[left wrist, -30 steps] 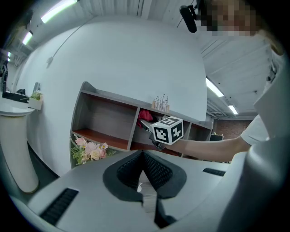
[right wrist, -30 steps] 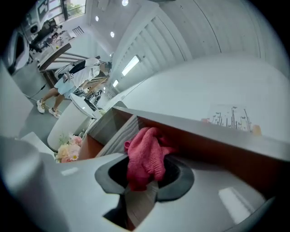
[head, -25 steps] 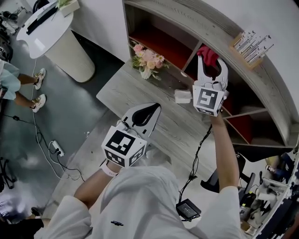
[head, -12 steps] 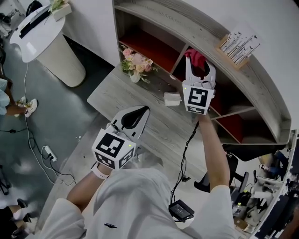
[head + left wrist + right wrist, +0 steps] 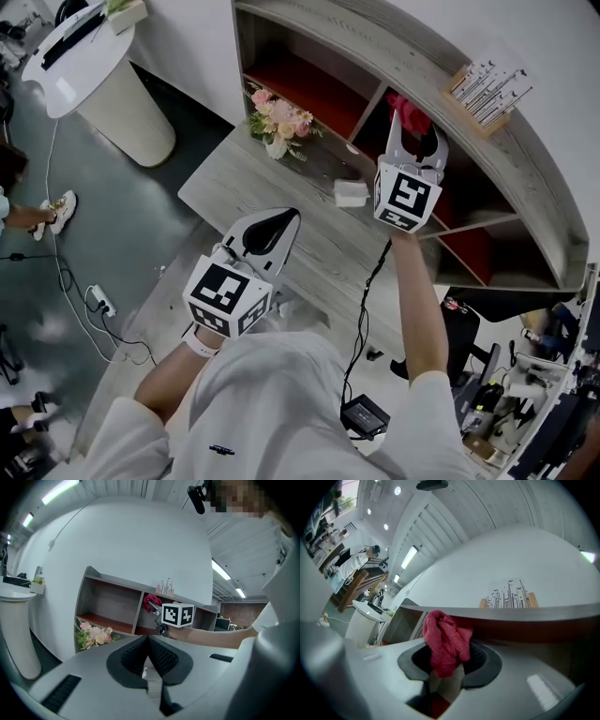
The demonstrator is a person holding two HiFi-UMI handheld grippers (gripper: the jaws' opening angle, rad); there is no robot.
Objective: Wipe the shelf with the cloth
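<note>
Though right gripper (image 5: 417,122) clamps cloth (image 5: 409,105), half hidden by jaws

A grey wooden table (image 5: 281,187) carries a flower bouquet (image 5: 277,118) and a small white box (image 5: 351,193) beside the shelf (image 5: 356,42).

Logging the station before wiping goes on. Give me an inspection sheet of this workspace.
Surface: grey wood table, shelf behind it.
Job's things: red cloth, raised at the shelf's front.
Clutter: flowers and small white box on the table; card holder atop the shelf.
Grippers: right hand-held gripper shut on cloth; left hand-held gripper shut, empty.
Cables: black cable hangs from right gripper; power strip on floor.
Surroundings: white round stand; a person's feet.
</note>
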